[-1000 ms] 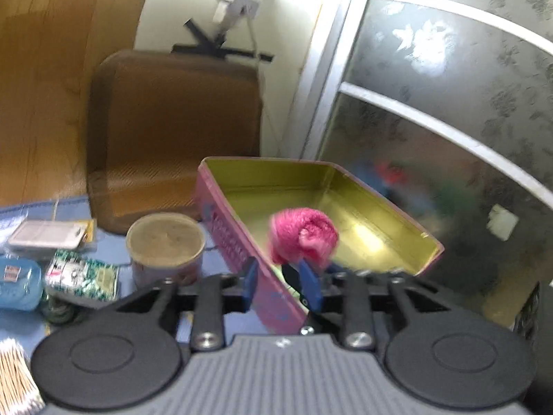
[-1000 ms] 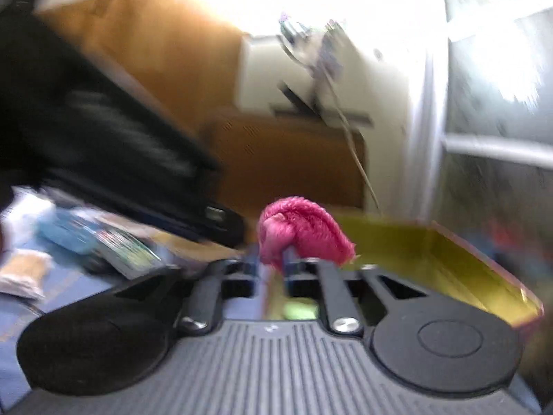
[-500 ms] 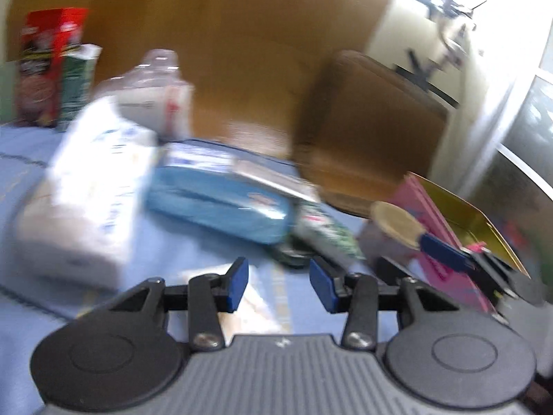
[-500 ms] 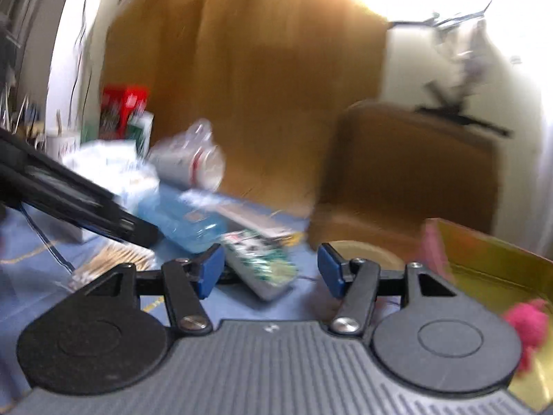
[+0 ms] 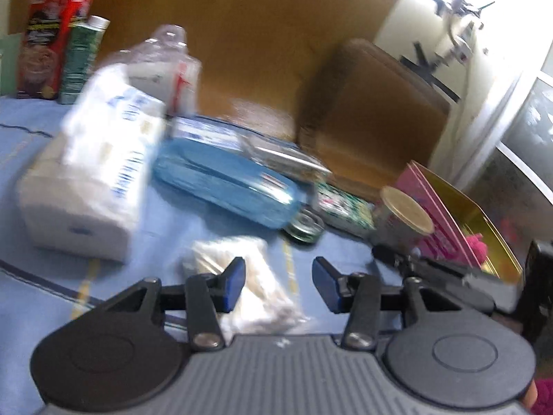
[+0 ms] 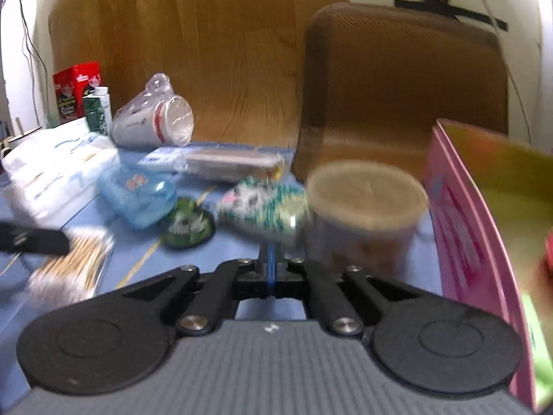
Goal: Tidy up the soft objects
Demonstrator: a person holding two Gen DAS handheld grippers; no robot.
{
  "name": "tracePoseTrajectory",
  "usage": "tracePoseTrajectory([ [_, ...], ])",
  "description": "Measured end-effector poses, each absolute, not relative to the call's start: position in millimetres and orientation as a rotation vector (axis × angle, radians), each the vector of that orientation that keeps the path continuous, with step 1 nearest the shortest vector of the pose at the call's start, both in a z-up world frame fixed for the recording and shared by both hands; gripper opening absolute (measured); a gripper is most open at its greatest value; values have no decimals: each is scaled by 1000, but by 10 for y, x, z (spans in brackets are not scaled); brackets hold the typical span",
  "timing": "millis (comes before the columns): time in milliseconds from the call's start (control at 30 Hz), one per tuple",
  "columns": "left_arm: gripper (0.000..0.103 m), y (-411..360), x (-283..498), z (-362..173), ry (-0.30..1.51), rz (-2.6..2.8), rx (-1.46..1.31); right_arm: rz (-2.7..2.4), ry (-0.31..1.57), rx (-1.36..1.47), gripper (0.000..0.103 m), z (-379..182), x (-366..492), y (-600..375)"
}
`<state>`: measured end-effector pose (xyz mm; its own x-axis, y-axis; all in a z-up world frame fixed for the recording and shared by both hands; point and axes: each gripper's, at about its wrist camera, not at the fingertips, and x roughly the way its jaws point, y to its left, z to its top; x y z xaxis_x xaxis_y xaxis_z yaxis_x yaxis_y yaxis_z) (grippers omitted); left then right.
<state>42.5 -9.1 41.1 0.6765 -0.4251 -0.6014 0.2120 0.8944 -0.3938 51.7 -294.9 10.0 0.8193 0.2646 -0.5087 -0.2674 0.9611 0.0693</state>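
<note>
A fuzzy pink ball (image 5: 475, 243) lies inside the pink tin with a gold lining (image 5: 446, 207), at the right. My left gripper (image 5: 278, 283) hovers over a clear bag of cotton swabs (image 5: 242, 276); its jaws are opening and the blue pads do not press on the bag. My right gripper (image 6: 271, 259) is shut with nothing between its pads, just in front of a green-and-white packet (image 6: 266, 207). The tin's pink wall (image 6: 459, 224) stands right beside it. The left gripper's black finger (image 6: 31, 242) shows at the left, above the swab bag (image 6: 72, 263).
A blue cloth covers the table (image 5: 34, 121), which holds a white tissue pack (image 5: 90, 180), a blue case (image 5: 224, 183), a round tan-lidded can (image 6: 366, 193), a small green dish (image 6: 188, 224), bagged paper cups (image 6: 155, 121) and a red box (image 6: 74, 86). A brown chair back (image 6: 397, 86) stands behind.
The pink ball was at the jaws over the tin; now it lies in the tin. Both grippers swung left toward the clutter. The left opened wider; the right opened, then shut.
</note>
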Motion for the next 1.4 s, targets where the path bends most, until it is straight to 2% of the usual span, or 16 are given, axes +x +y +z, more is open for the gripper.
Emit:
tracePoseTrajectory([
  [100, 51, -273, 406, 409, 746, -397, -265, 290, 534, -9, 3, 81, 332, -2986],
  [133, 52, -321, 400, 415, 743, -397, -256, 287, 517, -17, 6, 103, 315, -2978],
  [267, 52, -341, 361, 417, 749, -410, -251, 280, 477, -27, 8, 290, 492, -2922],
  [367, 53, -266, 331, 417, 744, -387, -244, 240, 428, -24, 13, 461, 768, -2817],
  [400, 53, -245, 334, 416, 748, -383, -249, 218, 416, -44, 18, 528, 876, -2789],
  [500, 54, -183, 331, 420, 750, -385, -259, 82, 475, -69, 59, 666, 1339, -2804],
  [667, 57, -141, 328, 404, 743, -387, -265, 43, 798, 86, 61, 544, 1968, -3130],
  [867, 61, -123, 351, 384, 739, -415, -272, 166, 788, 33, 61, 551, 1496, -3011],
  [1000, 62, -124, 359, 388, 743, -417, -279, 229, 680, -54, 61, 743, 1422, -2726],
  [1067, 62, -93, 346, 395, 747, -422, -284, 281, 734, -157, 70, 734, 1569, -2513],
  [1100, 62, -67, 345, 399, 747, -422, -286, 306, 792, -216, 80, 679, 1683, -2416],
  [1167, 63, -19, 336, 409, 748, -407, -295, 303, 873, -306, 89, 556, 1906, -2296],
  [1200, 65, 1, 334, 412, 749, -400, -299, 287, 938, -317, 97, 471, 2053, -2261],
  [1267, 66, 49, 343, 415, 751, -391, -307, 303, 1073, -233, 93, 333, 2227, -2315],
  [1333, 66, 82, 342, 418, 750, -385, -316, 303, 1103, -130, 85, 345, 2325, -2374],
  [1400, 66, 97, 340, 423, 751, -384, -320, 313, 1084, -161, 79, 360, 2292, -2335],
])
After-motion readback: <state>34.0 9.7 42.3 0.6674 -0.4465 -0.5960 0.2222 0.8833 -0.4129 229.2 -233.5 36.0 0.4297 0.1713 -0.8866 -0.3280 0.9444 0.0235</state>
